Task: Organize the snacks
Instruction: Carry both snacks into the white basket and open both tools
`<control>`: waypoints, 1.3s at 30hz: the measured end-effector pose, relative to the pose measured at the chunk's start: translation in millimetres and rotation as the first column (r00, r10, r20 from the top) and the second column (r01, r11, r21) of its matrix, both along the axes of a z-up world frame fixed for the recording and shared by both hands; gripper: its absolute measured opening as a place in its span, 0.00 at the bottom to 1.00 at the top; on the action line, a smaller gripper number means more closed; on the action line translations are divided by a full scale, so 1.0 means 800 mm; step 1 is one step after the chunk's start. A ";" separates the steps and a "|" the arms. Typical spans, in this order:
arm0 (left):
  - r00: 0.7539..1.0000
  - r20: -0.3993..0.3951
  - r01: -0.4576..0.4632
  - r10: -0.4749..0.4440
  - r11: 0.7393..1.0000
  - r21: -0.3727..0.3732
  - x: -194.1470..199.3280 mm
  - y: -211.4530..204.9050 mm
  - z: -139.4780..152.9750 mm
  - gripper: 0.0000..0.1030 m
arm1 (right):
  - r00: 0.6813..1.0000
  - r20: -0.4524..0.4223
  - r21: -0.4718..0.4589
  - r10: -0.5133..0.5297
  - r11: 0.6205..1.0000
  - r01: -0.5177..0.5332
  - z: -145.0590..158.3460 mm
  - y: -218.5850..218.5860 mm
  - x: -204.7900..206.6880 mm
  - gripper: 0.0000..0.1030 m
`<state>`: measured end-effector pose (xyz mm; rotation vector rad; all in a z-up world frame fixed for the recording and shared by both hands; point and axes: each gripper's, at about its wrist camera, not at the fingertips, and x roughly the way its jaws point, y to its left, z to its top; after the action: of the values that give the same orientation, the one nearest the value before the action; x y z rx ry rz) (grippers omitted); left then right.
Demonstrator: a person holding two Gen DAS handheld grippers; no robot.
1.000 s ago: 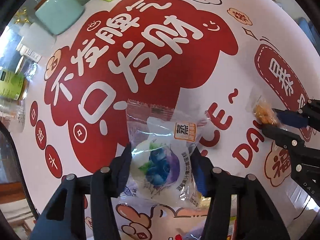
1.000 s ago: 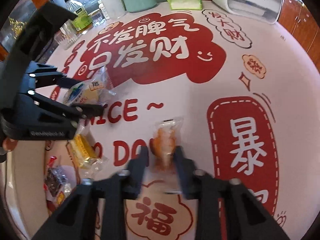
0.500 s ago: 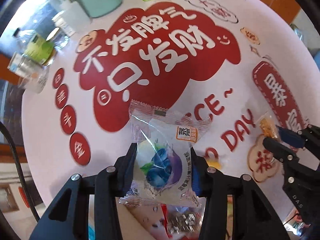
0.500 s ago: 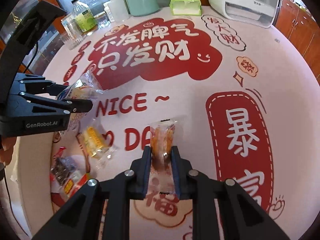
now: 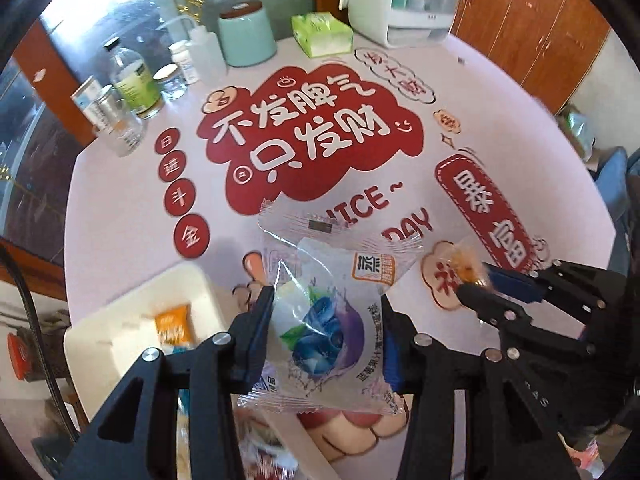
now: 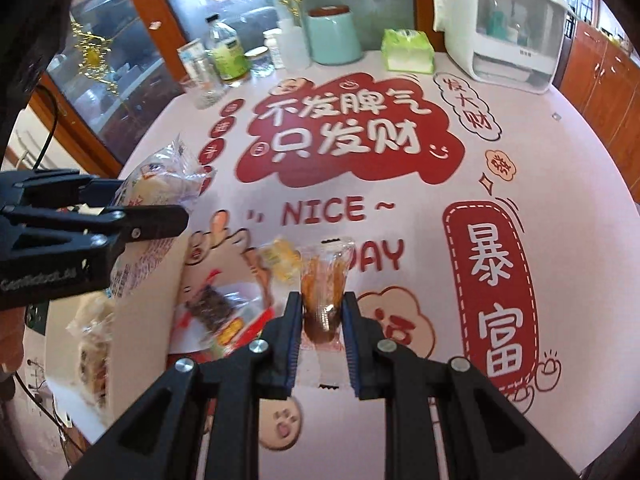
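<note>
Up above the table (image 5: 120,200), both grippers are carrying something. The left gripper (image 5: 326,332) is clamped on a blueberry bun (image 5: 328,320), a clear packet with a purple and blue print; its pads press the packet's two sides and the crinkled top edge stands up past the fingertips. The bun hangs clear of the tablecloth. Just to its left, lower down, sits a white tray (image 5: 100,332) at the table's near edge, with an orange packet (image 5: 174,324) lying inside it.

The right gripper (image 6: 322,316) is closed on a thin orange snack (image 6: 322,280) in clear wrap, gripped across its lower half, with the upper end sticking out forward. It too is off the table. In the left view the same gripper comes in from the right with the snack at its tip, near the bun but apart from it.

Below and between the two, loose snacks lie on the cloth: a yellow packet (image 6: 282,262) just beside the held snack, and a dark packet (image 6: 212,306) nearer the tray.

At the far edge stand a mint canister (image 6: 334,36), a green tissue pack (image 6: 408,50), a white appliance (image 6: 508,32) and some bottles (image 6: 226,52).
</note>
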<state>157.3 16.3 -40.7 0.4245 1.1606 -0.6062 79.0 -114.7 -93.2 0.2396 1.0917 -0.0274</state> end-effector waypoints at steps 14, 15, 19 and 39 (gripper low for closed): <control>0.986 0.054 -0.153 0.159 0.983 -0.100 -0.090 0.146 0.028 0.44 | 0.991 0.044 0.043 0.125 0.991 -0.127 0.054 0.089 -0.038 0.19; 0.982 0.056 -0.172 0.178 0.980 -0.097 -0.093 0.157 0.026 0.44 | 0.990 0.046 0.044 0.137 0.989 -0.139 0.058 0.097 -0.039 0.19; 0.968 0.050 -0.241 0.246 0.967 -0.086 -0.102 0.201 0.014 0.44 | 0.979 0.051 0.030 0.196 0.980 -0.197 0.068 0.133 -0.038 0.19; 0.900 0.017 -0.433 0.435 0.898 -0.077 -0.102 0.306 -0.031 0.44 | 0.925 0.047 0.015 0.378 0.925 -0.379 0.084 0.263 -0.006 0.19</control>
<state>75.3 261.3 -65.8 0.1027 1.1504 -0.2469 74.0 95.8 -26.0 0.0466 1.0802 0.3365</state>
